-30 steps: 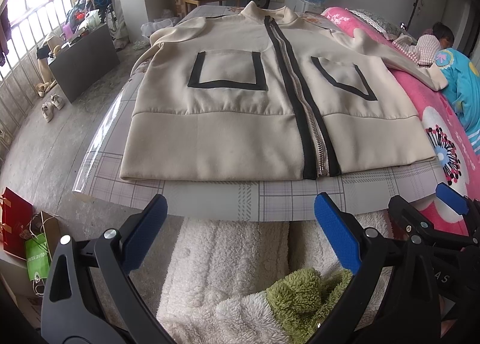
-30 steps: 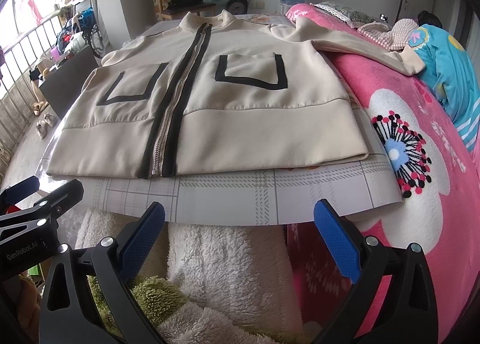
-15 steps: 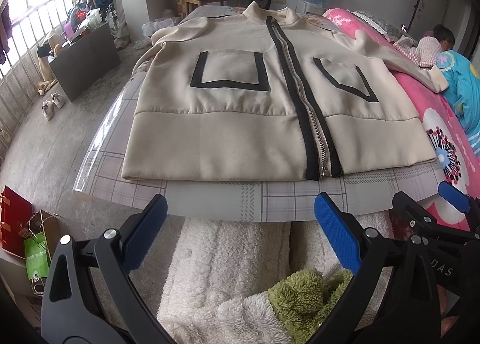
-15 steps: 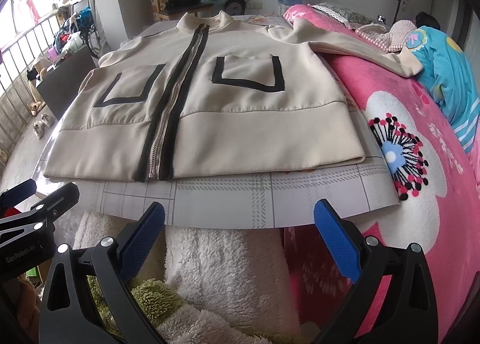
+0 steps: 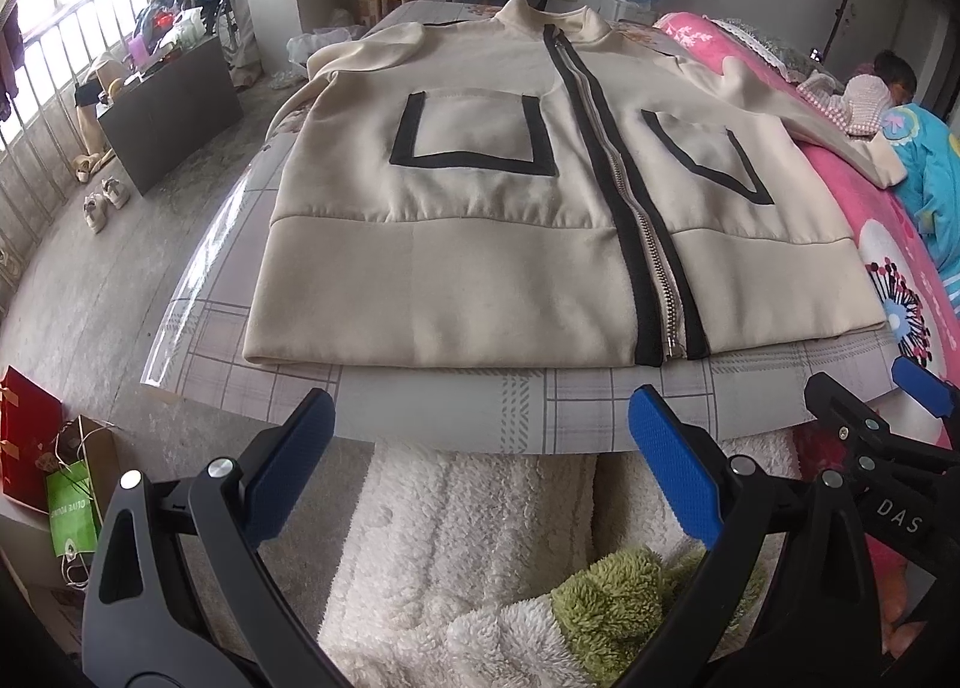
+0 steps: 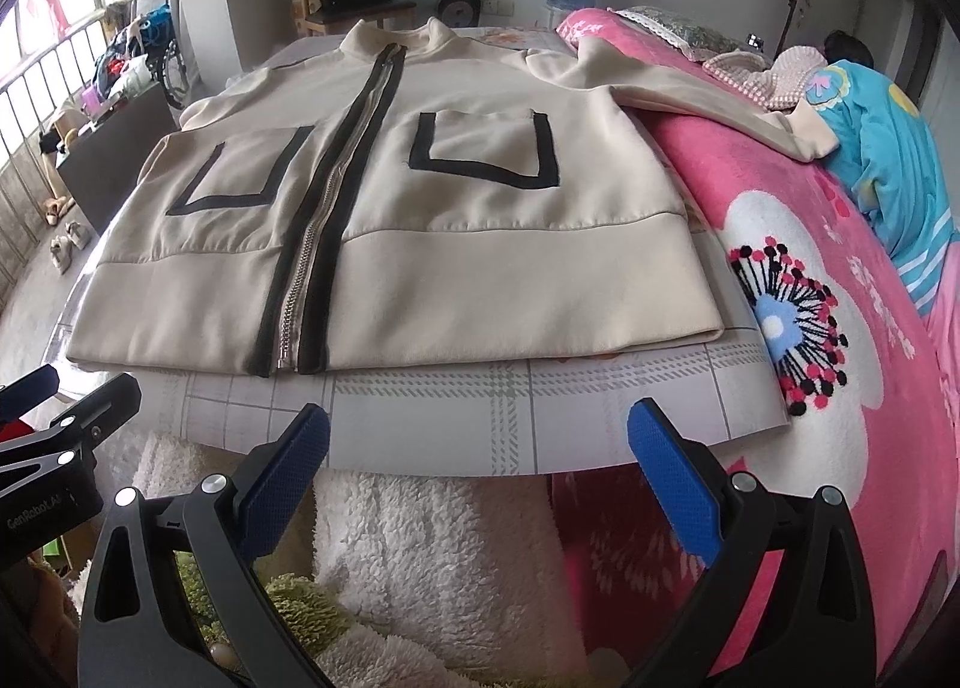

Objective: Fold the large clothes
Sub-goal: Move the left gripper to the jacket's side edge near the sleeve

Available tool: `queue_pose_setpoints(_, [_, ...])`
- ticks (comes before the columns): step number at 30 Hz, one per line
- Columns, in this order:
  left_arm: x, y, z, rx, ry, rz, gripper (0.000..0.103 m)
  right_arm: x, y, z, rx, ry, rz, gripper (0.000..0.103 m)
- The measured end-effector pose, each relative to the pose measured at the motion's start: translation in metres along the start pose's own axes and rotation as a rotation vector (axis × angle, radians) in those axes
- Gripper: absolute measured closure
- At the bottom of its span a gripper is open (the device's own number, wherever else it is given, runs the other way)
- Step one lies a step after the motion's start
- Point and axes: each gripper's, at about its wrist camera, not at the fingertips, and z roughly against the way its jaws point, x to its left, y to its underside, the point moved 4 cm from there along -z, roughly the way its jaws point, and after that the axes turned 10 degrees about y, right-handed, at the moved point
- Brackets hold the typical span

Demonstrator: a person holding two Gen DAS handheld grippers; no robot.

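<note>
Jacket [image 5: 480, 244] lies zipped, flat and unfolded at frame centre; left claw [image 5: 480, 466] and right claw [image 6: 477, 463] gape empty below, folding unstarted.

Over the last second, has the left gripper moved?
Yes. The left gripper has eased forward toward the jacket: its hem and the checked board sit slightly lower, nearer the fingertips.

- The cream zip-front jacket [image 5: 468, 268] hides its left sleeve behind its body.
- The red paper bag [image 5: 24, 436] is cut off by the frame's edge.
</note>
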Motion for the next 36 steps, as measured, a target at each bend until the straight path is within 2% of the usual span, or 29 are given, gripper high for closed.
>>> queue_pose_setpoints(10, [0.016, -0.009, -0.024, 0.024, -0.028, 0.027, 0.008, 0.005, -0.006, -0.023, 0.041, 0.002, 0.010, 0.006])
queue_pose_setpoints(15, [0.028, -0.019, -0.029, -0.004, -0.020, 0.008, 0.008, -0.008, -0.013, -0.033, 0.039, 0.010, -0.006, 0.006])
queue_pose_setpoints(21, [0.053, -0.034, -0.027, -0.094, 0.115, 0.000, 0.008, -0.058, -0.030, -0.041, -0.011, 0.050, -0.089, 0.006])
queue_pose_setpoints(25, [0.076, -0.045, -0.031, -0.085, 0.066, 0.008, 0.008, -0.090, -0.038, -0.055, -0.009, 0.069, -0.142, 0.006])
queue_pose_setpoints(29, [0.099, -0.051, -0.038, -0.086, 0.049, 0.052, 0.008, -0.108, -0.040, -0.075, 0.018, 0.058, -0.173, 0.006])
queue_pose_setpoints(32, [0.111, -0.052, -0.043, -0.089, -0.005, 0.058, 0.008, -0.111, -0.042, -0.084, 0.024, 0.019, -0.187, 0.015])
queue_pose_setpoints(36, [0.125, -0.053, -0.047, -0.087, -0.023, 0.088, 0.008, -0.107, -0.043, -0.086, 0.018, 0.001, -0.164, 0.025])
